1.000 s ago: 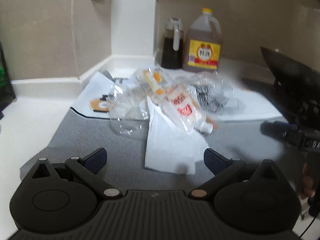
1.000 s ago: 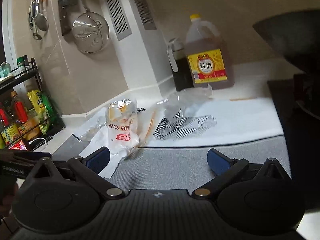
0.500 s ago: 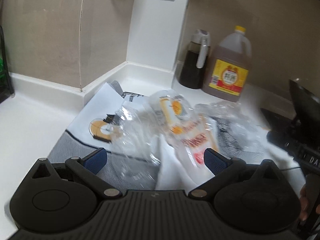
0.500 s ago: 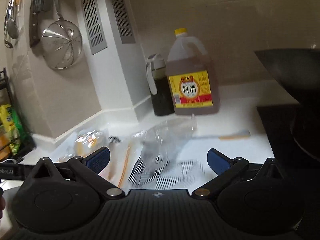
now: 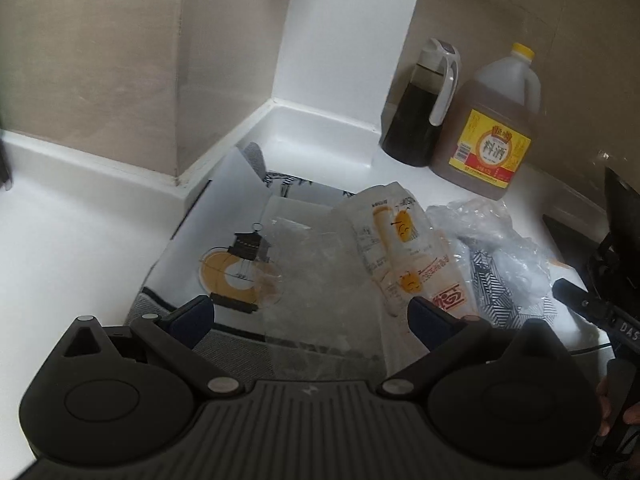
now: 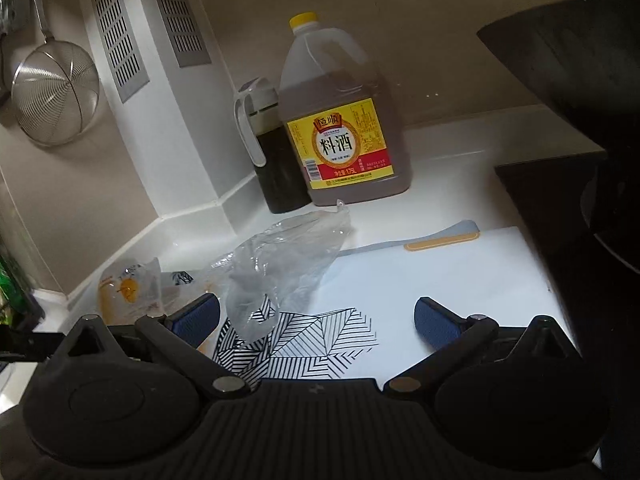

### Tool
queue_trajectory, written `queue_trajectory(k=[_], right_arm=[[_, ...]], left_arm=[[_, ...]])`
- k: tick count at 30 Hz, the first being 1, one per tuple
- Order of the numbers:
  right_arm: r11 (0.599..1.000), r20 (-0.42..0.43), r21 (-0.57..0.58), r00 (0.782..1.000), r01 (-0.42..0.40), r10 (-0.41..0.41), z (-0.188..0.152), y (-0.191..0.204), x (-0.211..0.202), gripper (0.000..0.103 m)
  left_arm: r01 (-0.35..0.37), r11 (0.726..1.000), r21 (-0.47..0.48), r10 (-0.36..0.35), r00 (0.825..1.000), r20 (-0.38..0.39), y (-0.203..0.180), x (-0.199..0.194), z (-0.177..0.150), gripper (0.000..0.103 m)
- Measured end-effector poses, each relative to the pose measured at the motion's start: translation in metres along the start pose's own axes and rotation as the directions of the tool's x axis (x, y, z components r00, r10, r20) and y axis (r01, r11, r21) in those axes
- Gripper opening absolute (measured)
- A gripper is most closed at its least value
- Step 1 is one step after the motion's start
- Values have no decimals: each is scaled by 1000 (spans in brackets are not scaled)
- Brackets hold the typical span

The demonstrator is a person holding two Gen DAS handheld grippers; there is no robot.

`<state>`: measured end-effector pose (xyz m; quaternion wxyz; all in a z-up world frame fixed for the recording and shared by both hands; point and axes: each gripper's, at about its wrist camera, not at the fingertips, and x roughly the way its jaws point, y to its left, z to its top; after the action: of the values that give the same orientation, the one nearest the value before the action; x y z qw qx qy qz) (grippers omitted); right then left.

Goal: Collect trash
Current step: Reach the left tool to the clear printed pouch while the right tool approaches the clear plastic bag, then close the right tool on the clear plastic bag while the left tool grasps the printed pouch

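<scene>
Hovering tongs [image 5: 310, 316] above wrappers [image 5: 404, 248]

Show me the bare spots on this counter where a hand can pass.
Free: white counter left of the printed mat, and mat between crumpled clear bag and stove. Crowded: wrappers mid-mat, bottles in the corner.

We look from the left wrist steeply down, close over the tabletop [image 5: 80, 232] corner. Our right wrist sits lower, facing the back wall. Both views share the yellow-labelled jug [image 5: 486, 136] [image 6: 344, 132] and, probably, the same printed wrapper [image 5: 400, 240] [image 6: 128, 288].
</scene>
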<state>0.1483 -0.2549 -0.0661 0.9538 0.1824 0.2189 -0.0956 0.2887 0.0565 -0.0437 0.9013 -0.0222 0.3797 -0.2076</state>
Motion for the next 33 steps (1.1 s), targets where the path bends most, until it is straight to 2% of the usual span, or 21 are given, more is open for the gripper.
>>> queue_trajectory(k=[8, 13, 18, 19, 20, 21, 22, 23, 24, 25, 26, 30, 33], right_arm=[[999, -33, -11, 999, 37, -37, 5, 7, 16, 103], [999, -60, -37, 998, 27, -29, 7, 18, 30, 103], [993, 19, -114, 1000, 7, -5, 2, 31, 36, 103], [994, 3, -111, 1000, -6, 7, 3, 31, 39, 102], [994, -6, -99, 999, -37, 36, 3, 30, 41, 98], [994, -1, -86, 998, -70, 70, 3, 28, 41, 82], [992, 14, -77, 994, -105, 106, 4, 26, 39, 56], [988, 34, -64, 989, -141, 143, 3, 23, 36, 41], [987, 58, -54, 986, -153, 156, 2, 21, 32, 15], [990, 77, -59, 988, -126, 131, 2, 22, 26, 2], [991, 78, -85, 991, -104, 110, 0, 24, 19, 2], [982, 87, -149, 988, -115, 129, -3, 23, -33, 2], [970, 91, -202, 984, -132, 153, -3, 19, -83, 2]], left_arm=[[45, 999, -2, -45, 999, 6, -20, -2, 11, 103], [63, 998, 3, -63, 998, -11, -34, 3, 11, 103], [97, 995, -3, -97, 995, 18, -48, 7, 7, 103], [100, 995, 5, -100, 995, 25, -52, 8, 5, 103], [96, 995, 17, -97, 995, 33, -55, 8, 3, 103], [94, 995, 27, -96, 994, 45, -59, 9, 1, 103], [96, 995, 32, -98, 994, 56, -62, 10, -1, 103], [99, 994, 34, -102, 993, 67, -64, 10, -3, 103], [100, 995, 33, -102, 992, 74, -65, 11, -5, 103], [96, 995, 31, -98, 992, 74, -66, 12, -6, 103], [91, 996, 27, -93, 993, 74, -67, 13, -7, 103], [65, 998, 3, -65, 995, 82, -67, 11, -6, 103], [86, 995, -46, -81, 993, 84, -69, 9, 0, 103]])
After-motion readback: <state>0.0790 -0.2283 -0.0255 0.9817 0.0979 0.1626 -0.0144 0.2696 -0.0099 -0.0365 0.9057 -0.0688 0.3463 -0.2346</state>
